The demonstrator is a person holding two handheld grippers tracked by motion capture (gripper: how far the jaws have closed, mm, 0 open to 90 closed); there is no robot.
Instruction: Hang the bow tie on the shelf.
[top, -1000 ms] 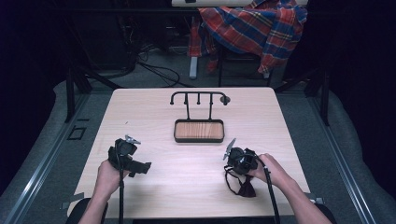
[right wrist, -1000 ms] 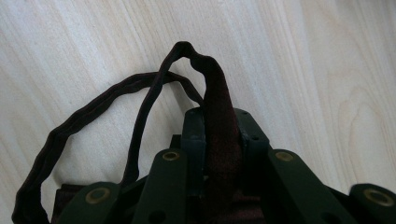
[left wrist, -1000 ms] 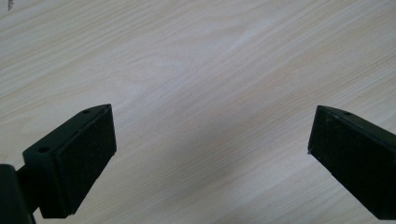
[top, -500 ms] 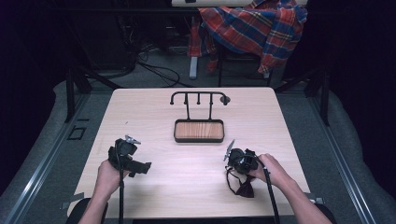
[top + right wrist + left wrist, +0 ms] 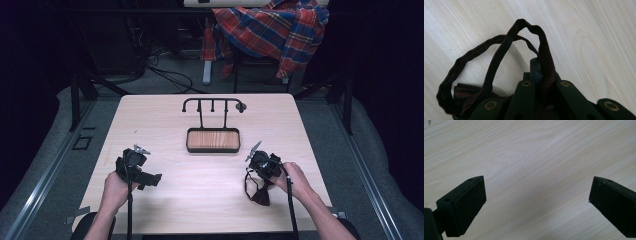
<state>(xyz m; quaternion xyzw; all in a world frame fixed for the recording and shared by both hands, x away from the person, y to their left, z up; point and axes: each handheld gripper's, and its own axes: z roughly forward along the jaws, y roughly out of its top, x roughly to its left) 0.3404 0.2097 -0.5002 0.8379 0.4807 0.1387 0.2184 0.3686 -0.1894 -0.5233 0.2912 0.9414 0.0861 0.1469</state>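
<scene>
Bow tie: I see the dark red bow tie (image 5: 261, 192) on the near right of the table (image 5: 165, 120), with its strap (image 5: 499, 53) looped up off the wood.
Right gripper: my right gripper (image 5: 259, 167) has just been closing, and its jaws are now pinched tight on the strap.
Step in hand: I judge the grab is made and the lift is not yet begun.
Next move: I would raise the bow tie and carry it to the stand (image 5: 212, 103), hanging the loop over a hook.
Left gripper: my left gripper (image 5: 150, 179) holds nothing, its jaws wide apart over bare wood.
Around: the stand's wooden tray (image 5: 213, 140) sits mid-table, well apart from the bow tie; a plaid cloth (image 5: 272, 30) hangs beyond the table.
In the way: nothing lies between bow tie and stand; a sagging strap could snag on the tray rim.
</scene>
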